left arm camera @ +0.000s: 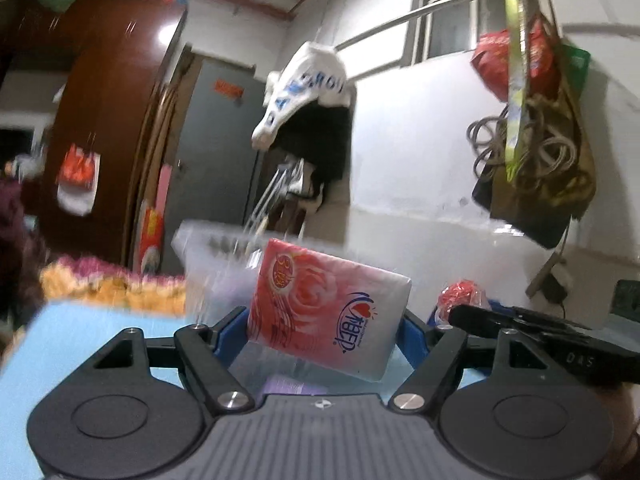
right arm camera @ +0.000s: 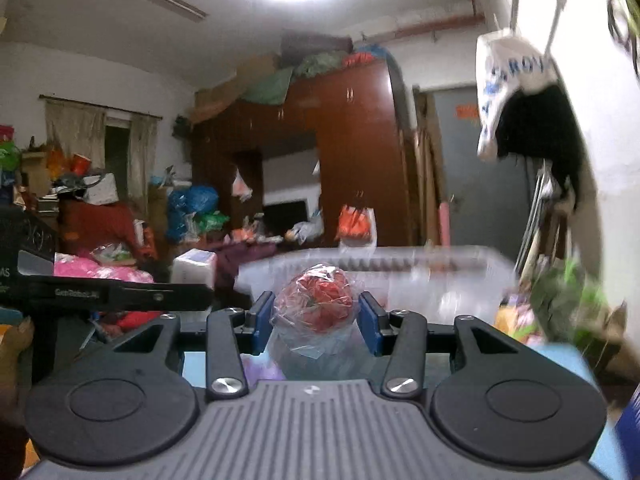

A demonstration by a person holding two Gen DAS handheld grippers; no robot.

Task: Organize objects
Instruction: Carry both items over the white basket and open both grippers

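Both wrist cams face level, close, sharing clear bin (left arm camera: 208,264) (blurred).

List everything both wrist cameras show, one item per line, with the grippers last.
tissue pack: one, pink with a rose print, tilted between the left gripper's pads.
wrapped ball: one, red in clear plastic, between the right gripper's pads.
plastic bin: one, clear, just beyond both grippers, blurred.
wardrobe: one, dark red-brown, against the far wall.
door: one, grey, beside the wardrobe.
hanging bag: one, white with blue lettering, on a wall rail.
coiled cords: one bundle, grey, hung on the wall.
left gripper: one, black with blue pads, shut on the tissue pack.
right gripper: one, black with blue pads, shut on the wrapped ball.
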